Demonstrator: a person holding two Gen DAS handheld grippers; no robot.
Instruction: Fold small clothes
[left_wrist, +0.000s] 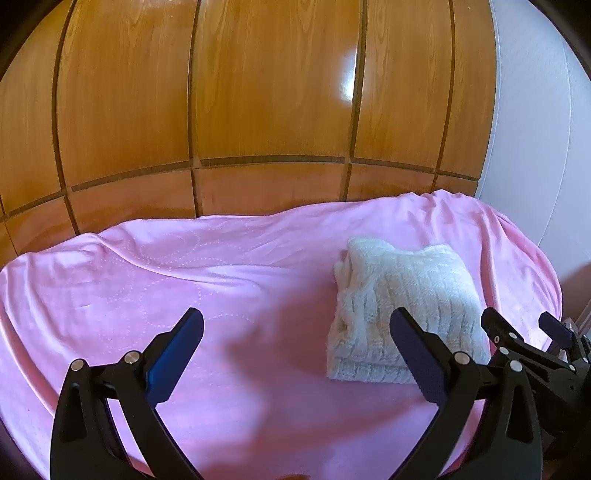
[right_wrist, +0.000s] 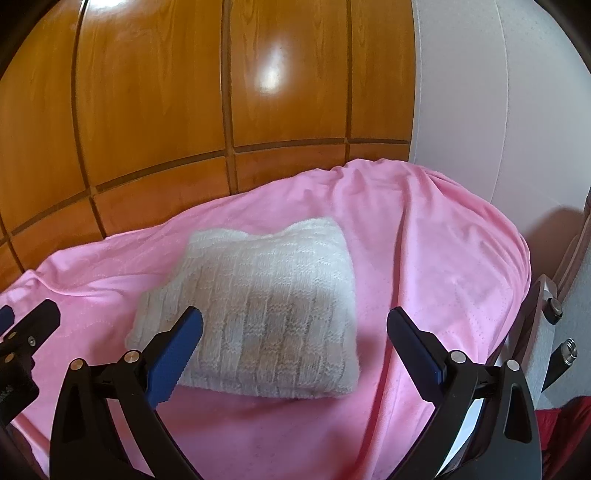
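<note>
Folded white knit (right_wrist: 258, 314) on pink blanket (right_wrist: 424, 258)

A folded white knitted garment (right_wrist: 255, 314) is laid on a pink blanket (right_wrist: 424, 258); the right gripper (right_wrist: 295, 325) is held spread wide above it, nothing gripped.

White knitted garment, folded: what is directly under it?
The white knitted garment lies on the pink blanket. What the blanket covers beneath cannot be seen.
</note>
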